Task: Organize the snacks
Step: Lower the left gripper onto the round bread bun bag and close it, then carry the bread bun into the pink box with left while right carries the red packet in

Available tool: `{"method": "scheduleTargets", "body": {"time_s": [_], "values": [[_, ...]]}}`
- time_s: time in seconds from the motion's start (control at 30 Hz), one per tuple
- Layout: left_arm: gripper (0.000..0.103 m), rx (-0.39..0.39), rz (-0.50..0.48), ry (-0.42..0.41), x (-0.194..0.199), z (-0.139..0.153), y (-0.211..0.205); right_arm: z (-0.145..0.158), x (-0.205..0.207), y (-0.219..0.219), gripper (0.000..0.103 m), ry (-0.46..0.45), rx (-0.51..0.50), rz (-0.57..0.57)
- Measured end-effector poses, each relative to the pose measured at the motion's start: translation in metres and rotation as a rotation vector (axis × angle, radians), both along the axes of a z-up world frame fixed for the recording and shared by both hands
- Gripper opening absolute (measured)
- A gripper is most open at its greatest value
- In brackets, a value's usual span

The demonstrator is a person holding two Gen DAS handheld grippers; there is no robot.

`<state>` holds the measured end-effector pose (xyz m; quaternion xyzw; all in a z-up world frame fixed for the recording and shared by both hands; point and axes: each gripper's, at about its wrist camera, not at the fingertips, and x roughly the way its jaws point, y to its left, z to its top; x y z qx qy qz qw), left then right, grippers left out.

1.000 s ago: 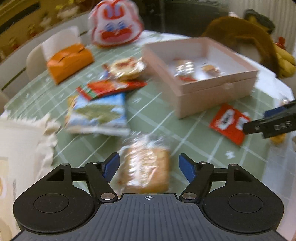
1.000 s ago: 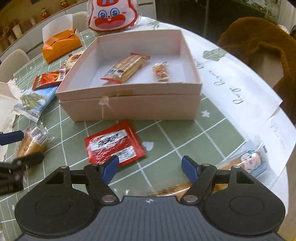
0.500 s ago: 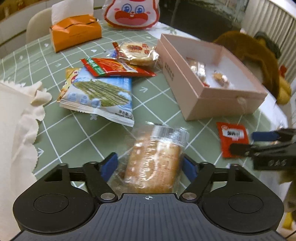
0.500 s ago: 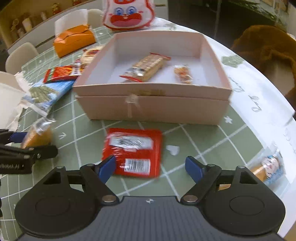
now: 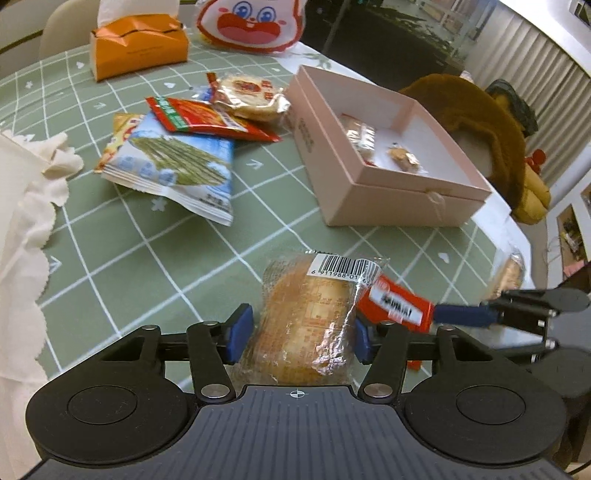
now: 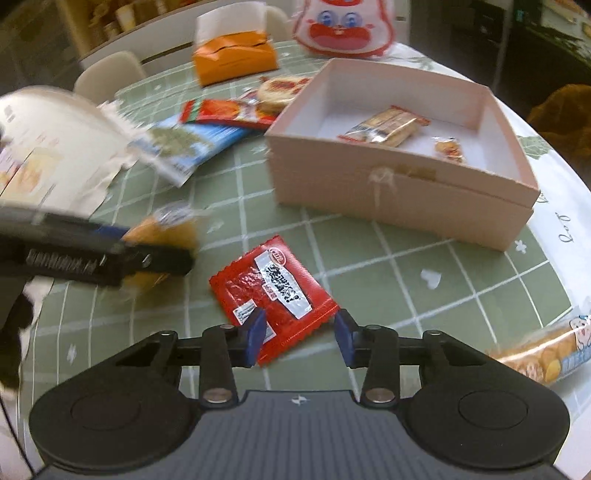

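Note:
A bread roll in a clear wrapper point(image 5: 306, 325) lies on the green checked tablecloth between my left gripper's point(image 5: 302, 336) blue pads. The jaws are closing and both pads touch the wrapper. Just right of it lies a flat red sachet point(image 6: 273, 288). My right gripper point(image 6: 300, 338) straddles the sachet's near end, its jaws closing with the sachet flat between them. The right gripper's fingers point(image 5: 461, 315) show beside the sachet point(image 5: 399, 310) in the left wrist view. The open pink box point(image 6: 388, 192) behind holds a wafer pack point(image 6: 384, 127) and a small candy point(image 6: 448, 147).
A blue-white snack bag point(image 5: 177, 166), a red packet point(image 5: 207, 120) and a round cracker pack point(image 5: 247, 94) lie left of the box. Behind are an orange tissue box point(image 5: 138, 44) and a rabbit-face bag point(image 5: 255, 22). White cloth point(image 5: 22, 229) at left; biscuit packet point(image 6: 539, 354) near the right edge.
The left jaws narrowed onto the bread wrapper. The right gripper slid left until the red sachet sat between its jaws, which narrowed. Both views rolled.

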<state>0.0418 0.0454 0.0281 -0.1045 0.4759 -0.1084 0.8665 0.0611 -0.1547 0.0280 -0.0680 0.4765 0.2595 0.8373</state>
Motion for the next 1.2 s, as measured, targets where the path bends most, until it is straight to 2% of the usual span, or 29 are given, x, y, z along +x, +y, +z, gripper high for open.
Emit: {"method": "scheduleTargets", "body": {"time_s": [0.2, 0.23, 0.27, 0.33, 0.53, 0.7, 0.77, 0.8, 0.9, 0.97, 1.13, 1.2], "values": [[0.059, 0.007, 0.037, 0.006, -0.005, 0.001, 0.001, 0.005, -0.023, -0.009, 0.041, 0.030, -0.011, 0.078], [0.059, 0.006, 0.050, 0.007, -0.005, 0.001, 0.002, 0.005, -0.026, -0.008, 0.047, 0.028, -0.018, 0.081], [0.059, 0.006, 0.055, 0.006, -0.006, 0.000, 0.004, 0.005, -0.028, -0.007, 0.058, 0.018, -0.028, 0.084], [0.059, 0.005, 0.064, 0.010, -0.006, 0.000, 0.006, 0.006, -0.033, -0.003, 0.068, -0.028, -0.053, 0.084], [0.059, 0.028, 0.059, 0.010, -0.007, 0.001, 0.004, 0.004, -0.028, 0.014, 0.075, -0.112, -0.110, 0.108], [0.060, 0.025, 0.060, 0.010, -0.008, 0.001, 0.004, -0.005, -0.010, 0.020, 0.075, -0.043, -0.065, 0.084], [0.060, 0.023, 0.061, 0.010, -0.008, 0.001, 0.005, -0.007, -0.010, 0.023, 0.084, -0.045, -0.046, 0.071], [0.060, 0.023, 0.061, 0.010, -0.008, 0.001, 0.005, -0.008, -0.010, 0.024, 0.085, -0.052, -0.041, 0.064], [0.060, 0.027, 0.058, 0.010, -0.009, 0.001, 0.004, -0.009, -0.012, 0.028, 0.084, -0.068, -0.048, 0.043], [0.060, 0.032, 0.048, 0.012, -0.011, 0.001, 0.003, -0.007, -0.014, 0.028, 0.067, -0.081, -0.058, 0.040], [0.056, 0.021, -0.007, 0.011, -0.025, 0.005, -0.008, -0.001, -0.021, 0.013, 0.055, -0.049, -0.068, 0.025], [0.053, 0.004, -0.018, -0.011, -0.031, 0.015, -0.012, 0.006, -0.021, 0.000, 0.052, -0.022, -0.033, -0.011]]}}
